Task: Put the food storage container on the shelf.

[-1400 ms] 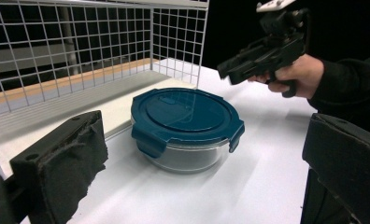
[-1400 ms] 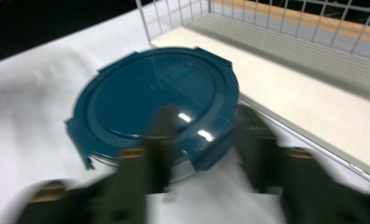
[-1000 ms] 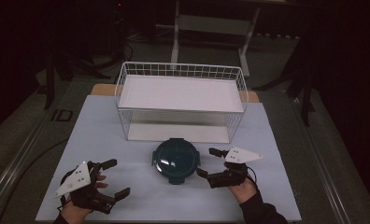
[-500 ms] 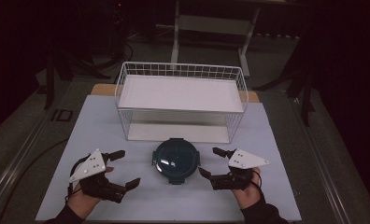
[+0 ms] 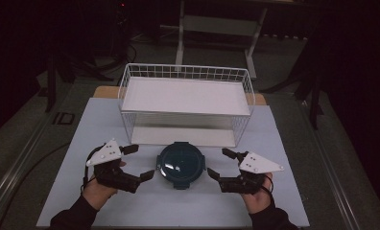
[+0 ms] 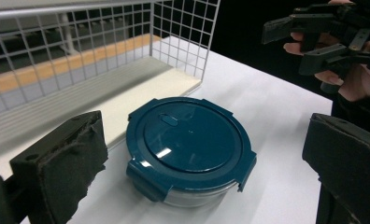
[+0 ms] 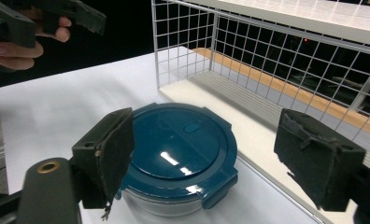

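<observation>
A round clear container with a dark teal clip lid [image 5: 180, 164] sits on the white table between my two grippers. My left gripper [image 5: 139, 162] hovers just left of it, jaws wide open and apart from the lid. In the left gripper view the container [image 6: 190, 149] lies ahead, between the two black pads [image 6: 66, 163]. My right gripper [image 5: 218, 163] stands open to the container's right; its jaws have just been closing a little, with nothing between them. The right gripper view has the container [image 7: 181, 149] ahead of its pads [image 7: 110, 154].
A white wire basket [image 5: 185, 113] with a white board across its top stands just behind the container. The table's front edge [image 5: 169, 225] is close to both hands. The dark floor surrounds the table.
My left gripper has moved right and up, closer to the container. The right gripper has hardly shifted. The container and the basket have stayed in place.
</observation>
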A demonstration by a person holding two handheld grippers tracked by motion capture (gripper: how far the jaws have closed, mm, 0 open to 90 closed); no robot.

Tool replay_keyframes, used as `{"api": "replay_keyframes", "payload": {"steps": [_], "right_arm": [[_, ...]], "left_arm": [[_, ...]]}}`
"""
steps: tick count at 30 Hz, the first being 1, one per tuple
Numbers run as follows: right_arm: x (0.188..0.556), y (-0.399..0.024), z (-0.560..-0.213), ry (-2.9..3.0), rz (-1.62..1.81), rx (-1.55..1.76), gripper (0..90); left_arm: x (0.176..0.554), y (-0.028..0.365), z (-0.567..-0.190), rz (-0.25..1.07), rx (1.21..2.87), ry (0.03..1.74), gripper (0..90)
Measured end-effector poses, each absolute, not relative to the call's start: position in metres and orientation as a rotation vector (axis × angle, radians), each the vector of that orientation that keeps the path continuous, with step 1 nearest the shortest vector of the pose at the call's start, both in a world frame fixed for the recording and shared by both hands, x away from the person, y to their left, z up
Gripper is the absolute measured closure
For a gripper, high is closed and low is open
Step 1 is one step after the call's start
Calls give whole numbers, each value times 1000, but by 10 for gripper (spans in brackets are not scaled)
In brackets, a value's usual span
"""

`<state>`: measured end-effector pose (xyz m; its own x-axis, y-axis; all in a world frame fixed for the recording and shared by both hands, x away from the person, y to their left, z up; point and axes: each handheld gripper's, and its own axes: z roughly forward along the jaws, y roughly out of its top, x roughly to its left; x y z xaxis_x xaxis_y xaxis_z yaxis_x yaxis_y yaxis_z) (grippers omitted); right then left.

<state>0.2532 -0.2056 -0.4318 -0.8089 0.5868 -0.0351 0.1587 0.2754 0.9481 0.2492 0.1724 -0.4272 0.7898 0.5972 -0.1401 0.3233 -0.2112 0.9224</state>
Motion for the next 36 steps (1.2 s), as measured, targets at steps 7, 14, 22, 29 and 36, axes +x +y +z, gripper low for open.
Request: {"api": "replay_keyframes", "payload": {"steps": [7, 14, 22, 29, 36], "right_arm": [[259, -206, -436, 2165, 1599, 704, 133], [265, -207, -438, 2160, 1587, 748, 107], [272, -207, -442, 2162, 1594, 855, 101], [270, -209, -448, 2177, 1569, 867, 104], [269, -210, -449, 2203, 1567, 875, 132]], "left_arm": [[269, 162, -433, 234, 1830, 768, 1], [287, 159, -444, 186, 1821, 871, 1], [313, 156, -463, 1, 1816, 1106, 1], [325, 149, -483, -191, 1861, 1230, 1], [329, 156, -488, -295, 1804, 1347, 160]]}}
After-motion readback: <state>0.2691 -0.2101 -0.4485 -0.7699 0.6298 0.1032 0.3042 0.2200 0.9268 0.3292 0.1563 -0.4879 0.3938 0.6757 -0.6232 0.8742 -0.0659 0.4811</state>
